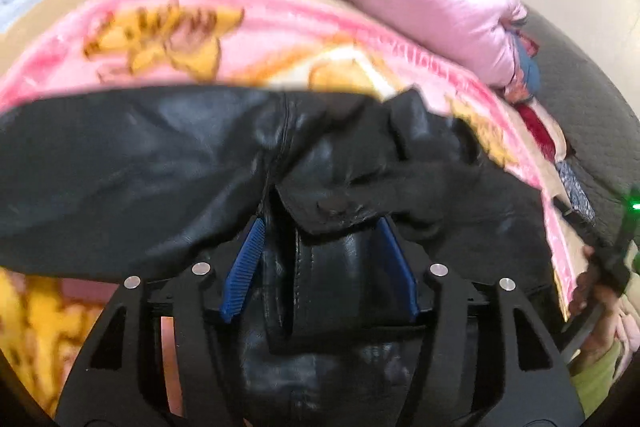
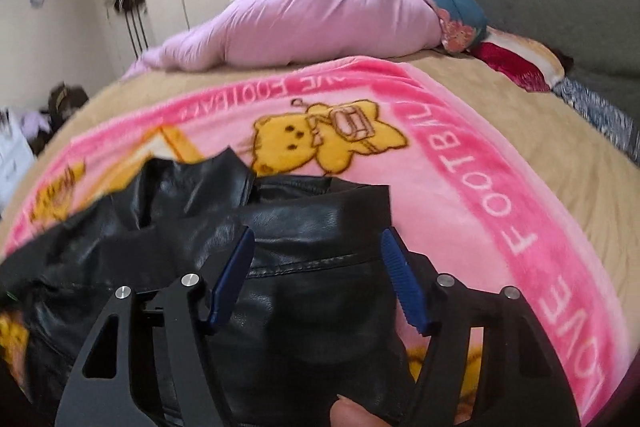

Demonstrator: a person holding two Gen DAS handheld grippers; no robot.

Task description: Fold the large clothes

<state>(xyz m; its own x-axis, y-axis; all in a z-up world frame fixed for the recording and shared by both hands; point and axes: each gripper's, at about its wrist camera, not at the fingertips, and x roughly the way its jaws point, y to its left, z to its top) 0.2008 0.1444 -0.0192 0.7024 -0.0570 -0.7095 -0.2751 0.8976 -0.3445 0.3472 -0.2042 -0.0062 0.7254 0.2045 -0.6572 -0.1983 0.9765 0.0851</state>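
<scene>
The black jacket (image 2: 208,227) lies bunched, not folded yet, between both spread claws, left (image 1: 320,227) and right (image 2: 318,239).

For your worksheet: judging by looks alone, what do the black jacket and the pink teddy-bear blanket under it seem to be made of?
Black jacket: probably leather or imitation leather, with a smooth, slightly glossy surface, soft highlights, stitched seams and stiff creases.

Pink teddy-bear blanket: probably plush fleece, with a matte, fuzzy pile that blurs the printed bears and lettering at their edges.

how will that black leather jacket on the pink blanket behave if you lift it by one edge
The black leather jacket will probably sag: it lies in soft creases. Its glossy surface hints the blue pads might slip. Thick seams suggest some weight.
</scene>
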